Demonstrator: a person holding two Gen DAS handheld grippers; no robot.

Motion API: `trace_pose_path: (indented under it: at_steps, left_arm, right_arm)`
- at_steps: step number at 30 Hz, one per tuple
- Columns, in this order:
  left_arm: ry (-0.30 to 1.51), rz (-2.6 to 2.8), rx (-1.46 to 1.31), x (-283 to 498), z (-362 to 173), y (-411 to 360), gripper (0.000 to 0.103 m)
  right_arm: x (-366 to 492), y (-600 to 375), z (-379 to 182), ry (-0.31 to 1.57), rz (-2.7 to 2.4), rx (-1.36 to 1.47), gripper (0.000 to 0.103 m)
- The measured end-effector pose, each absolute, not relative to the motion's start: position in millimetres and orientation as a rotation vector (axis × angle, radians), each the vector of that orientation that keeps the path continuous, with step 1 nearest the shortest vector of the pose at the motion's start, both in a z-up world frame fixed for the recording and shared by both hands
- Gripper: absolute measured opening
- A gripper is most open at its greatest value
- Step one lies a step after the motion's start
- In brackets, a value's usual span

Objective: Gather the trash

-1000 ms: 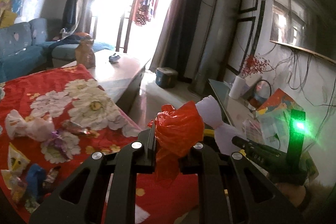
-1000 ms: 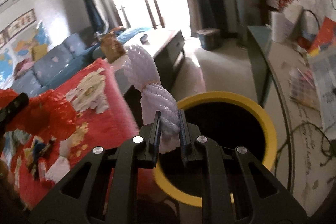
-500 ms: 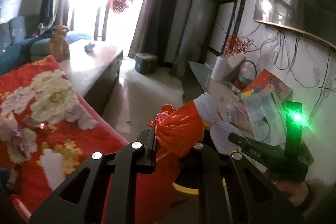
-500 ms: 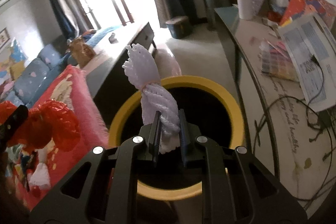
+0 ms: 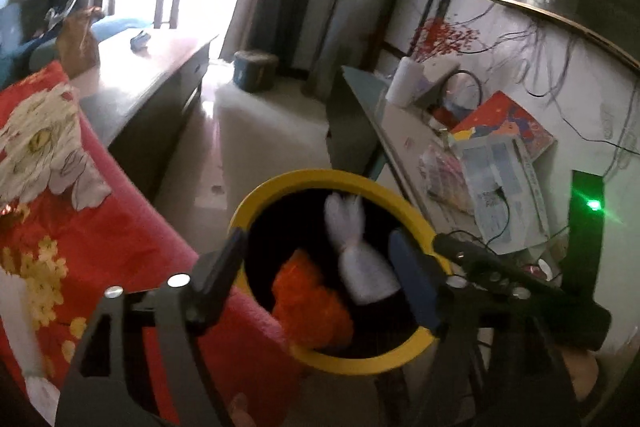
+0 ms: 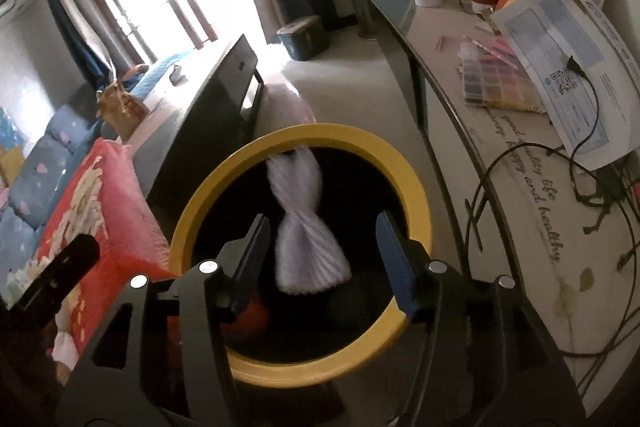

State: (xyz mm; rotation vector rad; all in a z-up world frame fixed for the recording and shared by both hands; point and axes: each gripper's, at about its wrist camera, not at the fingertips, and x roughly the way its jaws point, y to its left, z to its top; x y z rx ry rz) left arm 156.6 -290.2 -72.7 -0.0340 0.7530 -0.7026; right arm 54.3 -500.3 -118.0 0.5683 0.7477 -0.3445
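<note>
We are at the drop: both pieces of trash leave our fingers above the yellow-rimmed bin [image 6: 416,187], which fills the lower middle of both views, and doing this well means, in our judgement, keeping both grippers over the dark mouth until each piece is clear, since the rim sits close to the red flowered cloth [image 5: 60,187] at the left of the frame and a piece that catches the rim could tumble out onto it. The right gripper [image 6: 322,259] has its jaws opening, fingers spread, and the white twisted wrapper [image 6: 304,227] hangs loose between them without touching either pad, its upper end near the far rim. The left gripper [image 5: 320,275] has its jaws opening too, spread wide, and the red plastic bag [image 5: 312,303] lies below and between them, inside the bin at lower centre of the left view. Beside it, to the right, we see the same white wrapper within the rim. The rest of the bin's inside is black, so we cannot tell what else it holds. The cluttered desk [image 6: 520,227] fills the right of the frame.
</note>
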Motion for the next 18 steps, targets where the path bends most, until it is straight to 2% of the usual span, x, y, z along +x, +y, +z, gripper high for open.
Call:
trace_pose_path:
  at_steps: [1,6,12,18]
  left_arm:
    - [0.75,-0.692,-0.035,156,-73,-288,0.088]
    - [0.668,-0.632,-0.015,147,-57,-264,0.093]
    - [0.615,-0.545,-0.015,138,-36,-233,0.094]
    - [0.569,-0.468,-0.032,130,-23,-199,0.094]
  right_arm:
    - [54,-499,-117,0.741,-0.343,0.564,0.052]
    - [54,-484,-104,0.682,-0.275,0.53,0.061]
    - [56,-459,-84,0.621,-0.176,0.47,0.066]
    - [54,-430,-64,0.574,-0.08,0.407,0.067]
